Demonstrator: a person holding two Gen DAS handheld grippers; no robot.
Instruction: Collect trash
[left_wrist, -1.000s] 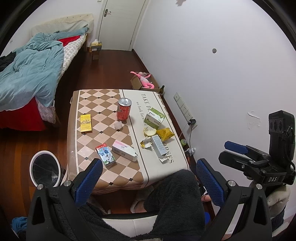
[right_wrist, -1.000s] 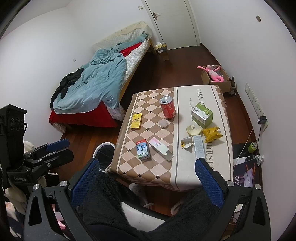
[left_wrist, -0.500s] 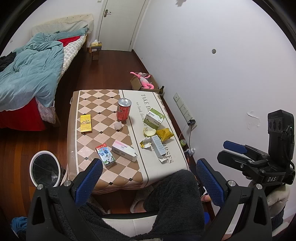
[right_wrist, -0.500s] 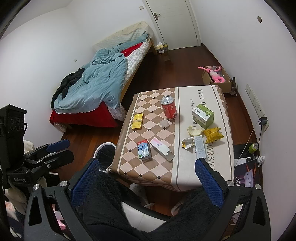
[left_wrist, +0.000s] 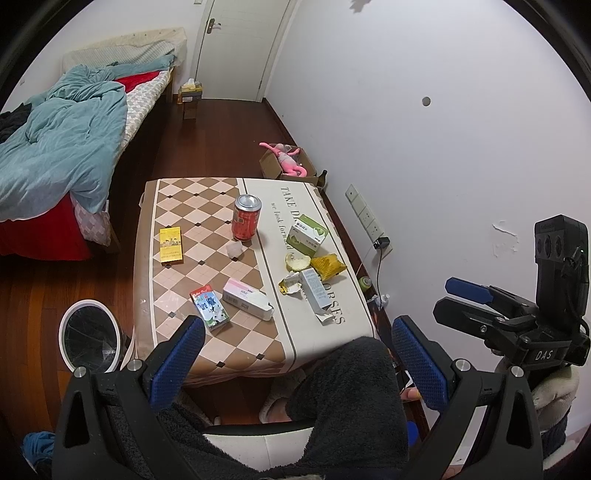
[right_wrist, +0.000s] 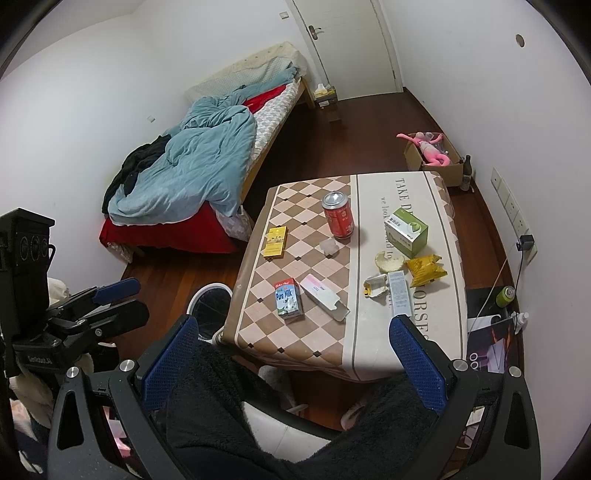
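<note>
A low table (left_wrist: 177, 199) with a checkered cloth carries trash: a red can (left_wrist: 246, 217), a yellow box (left_wrist: 170, 245), a milk carton (left_wrist: 209, 306), a pink-white box (left_wrist: 246, 298), a green box (left_wrist: 307, 235), a yellow wrapper (left_wrist: 327, 266), a white tube box (left_wrist: 314, 289) and crumpled scraps. The can also shows in the right wrist view (right_wrist: 338, 215). A white-rimmed bin (left_wrist: 90, 336) stands on the floor left of the table. My left gripper (left_wrist: 297, 360) is open and empty, held above my lap short of the table. My right gripper (right_wrist: 291, 360) is open and empty too.
A bed (left_wrist: 70, 136) with a blue duvet lies to the left. A cardboard box with a pink toy (left_wrist: 286, 164) sits beyond the table by the wall. A wall socket strip with a plugged cable (left_wrist: 380, 243) is at the right. My dark-clad knees fill the foreground.
Both grippers have shifted very slightly; the table sits a little lower in the right wrist view. Nothing on the table has moved, and both grippers remain open.
</note>
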